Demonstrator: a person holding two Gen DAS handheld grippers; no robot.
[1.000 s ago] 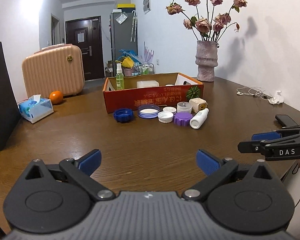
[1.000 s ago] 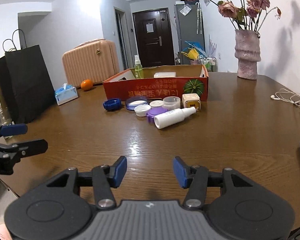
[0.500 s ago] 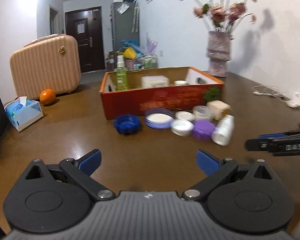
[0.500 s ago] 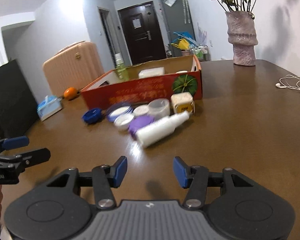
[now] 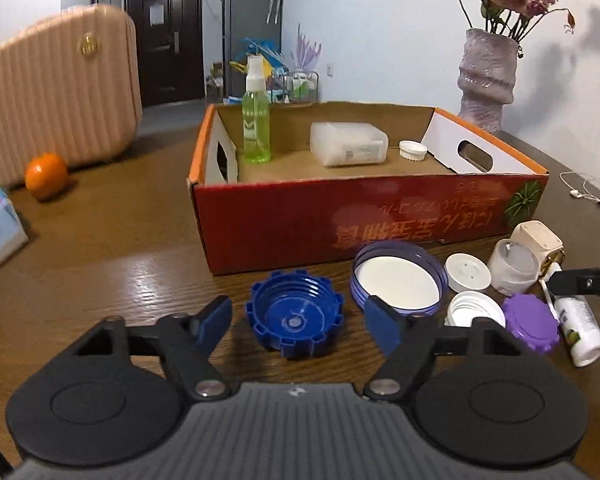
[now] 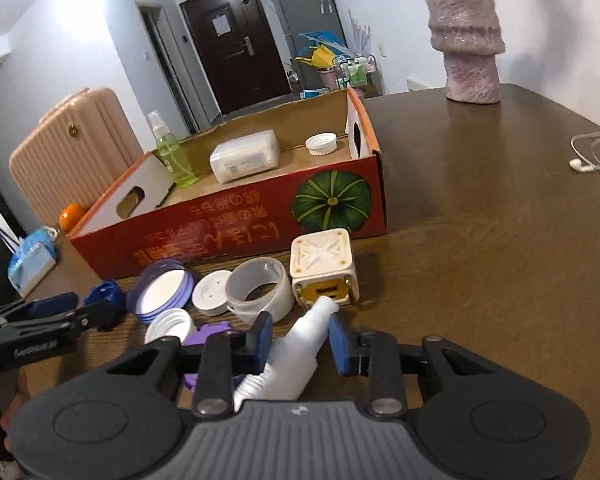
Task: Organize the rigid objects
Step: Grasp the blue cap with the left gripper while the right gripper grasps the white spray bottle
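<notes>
A red cardboard box (image 5: 340, 216) holds a green spray bottle (image 5: 255, 120), a white container (image 5: 348, 144) and a white cap (image 5: 412, 150). In front of it lie caps and lids. My left gripper (image 5: 298, 320) straddles a blue ridged cap (image 5: 296, 320); its jaws are closing, with gaps on both sides of the cap. In the right wrist view my right gripper (image 6: 300, 338) is closing around a lying white bottle (image 6: 296, 356), pads close to its sides. A cream cube (image 6: 324, 268), a translucent cup (image 6: 260, 288) and a purple cap (image 5: 534, 324) sit close by.
A blue-rimmed lid (image 5: 398, 280) and two white caps (image 5: 468, 272) crowd the box front. A pink suitcase (image 5: 56, 88), an orange (image 5: 46, 176) and a tissue box (image 6: 32, 264) are at the left. A vase (image 6: 466, 48) and earphones (image 6: 592, 156) are at the right.
Both grippers moved forward across the table to the cluster of caps. The left jaws narrowed around the blue cap, and the right jaws narrowed around the white bottle.
</notes>
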